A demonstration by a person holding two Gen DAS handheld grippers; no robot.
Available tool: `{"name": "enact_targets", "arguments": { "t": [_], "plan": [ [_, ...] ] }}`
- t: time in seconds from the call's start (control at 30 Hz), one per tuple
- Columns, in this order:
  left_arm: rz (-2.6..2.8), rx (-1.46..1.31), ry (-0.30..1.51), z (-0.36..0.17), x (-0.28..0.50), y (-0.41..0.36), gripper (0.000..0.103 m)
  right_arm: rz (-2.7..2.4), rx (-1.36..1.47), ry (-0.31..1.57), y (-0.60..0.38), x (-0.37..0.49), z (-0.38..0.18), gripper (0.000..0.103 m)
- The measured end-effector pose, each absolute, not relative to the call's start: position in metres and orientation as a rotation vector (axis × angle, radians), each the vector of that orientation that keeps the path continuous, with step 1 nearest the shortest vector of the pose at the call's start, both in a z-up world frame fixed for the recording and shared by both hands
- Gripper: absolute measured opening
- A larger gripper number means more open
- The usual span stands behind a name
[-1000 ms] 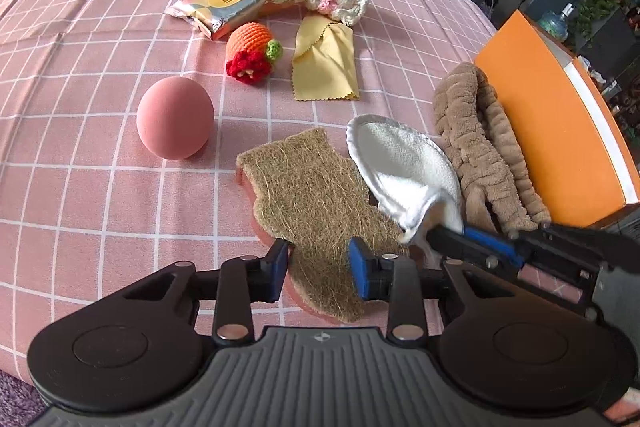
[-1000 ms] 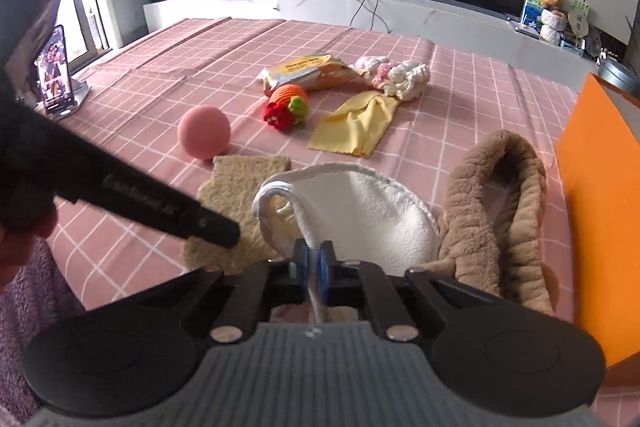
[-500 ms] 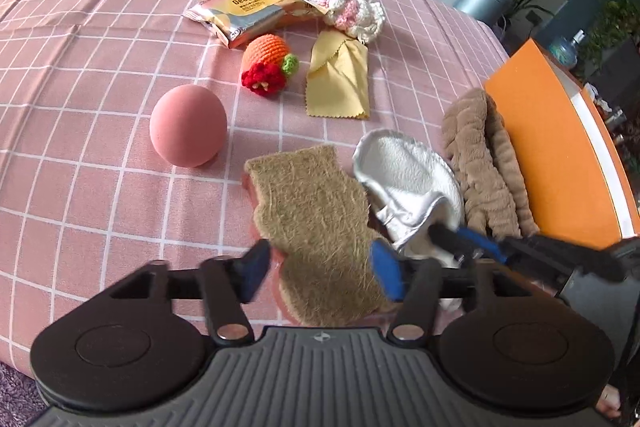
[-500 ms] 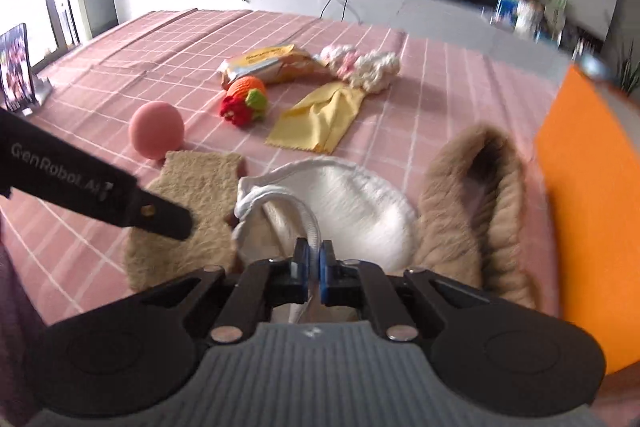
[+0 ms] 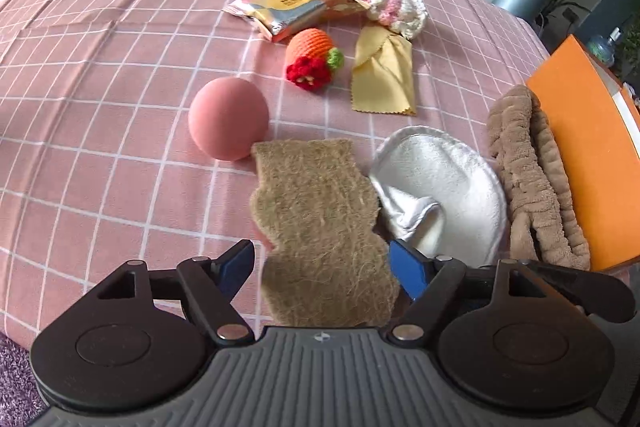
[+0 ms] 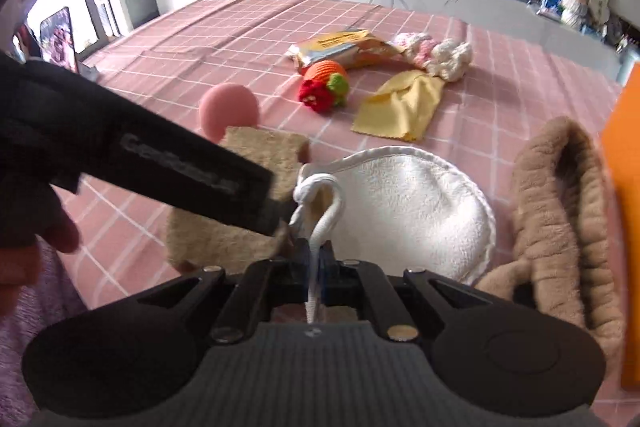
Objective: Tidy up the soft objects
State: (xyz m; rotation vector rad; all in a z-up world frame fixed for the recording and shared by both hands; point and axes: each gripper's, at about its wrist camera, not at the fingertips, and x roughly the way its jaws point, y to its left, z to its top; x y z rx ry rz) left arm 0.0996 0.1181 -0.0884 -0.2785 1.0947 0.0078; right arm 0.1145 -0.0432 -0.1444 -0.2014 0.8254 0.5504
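Two grippers at the soft things
Left gripper spread around the brown sponge; right gripper pinching the white pad by its loop

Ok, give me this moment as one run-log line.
left gripper: open, straddling brown fibre pad | right gripper: shut on white pad loop | both pads on tablecloth

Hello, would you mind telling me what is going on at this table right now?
A person is sorting soft things on a pink checked cloth with two handheld grippers. The right gripper is shut on the loop of a white round pad. The left gripper is open, its fingers on either side of the near end of a brown fibre sponge. A pink ball, a yellow cloth and a brown headband lie around them.
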Motion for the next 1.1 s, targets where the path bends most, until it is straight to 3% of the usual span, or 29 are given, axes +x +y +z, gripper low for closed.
{"name": "enact_targets", "arguments": {
  "t": [0.53, 0.7, 0.8, 0.87, 1.1],
  "plan": [
    [0.012, -0.204, 1.054, -0.106, 0.102, 0.098, 0.095, 0.475, -0.177, 0.838, -0.078, 0.124, -0.150, 0.002],
    [-0.013, -0.199, 1.042, -0.107, 0.102, 0.097, 0.088, 0.481, -0.176, 0.829, -0.078, 0.120, -0.148, 0.005],
    [-0.025, -0.192, 1.036, -0.106, 0.101, 0.097, 0.087, 0.482, -0.164, 0.821, -0.083, 0.115, -0.141, 0.012],
    [-0.029, -0.194, 1.030, -0.105, 0.100, 0.098, 0.086, 0.473, -0.159, 0.799, -0.090, 0.110, -0.131, 0.030],
    [-0.053, -0.221, 0.946, -0.081, 0.098, 0.100, 0.086, 0.353, -0.104, 0.697, -0.125, 0.110, -0.100, 0.052]
  ]
}}
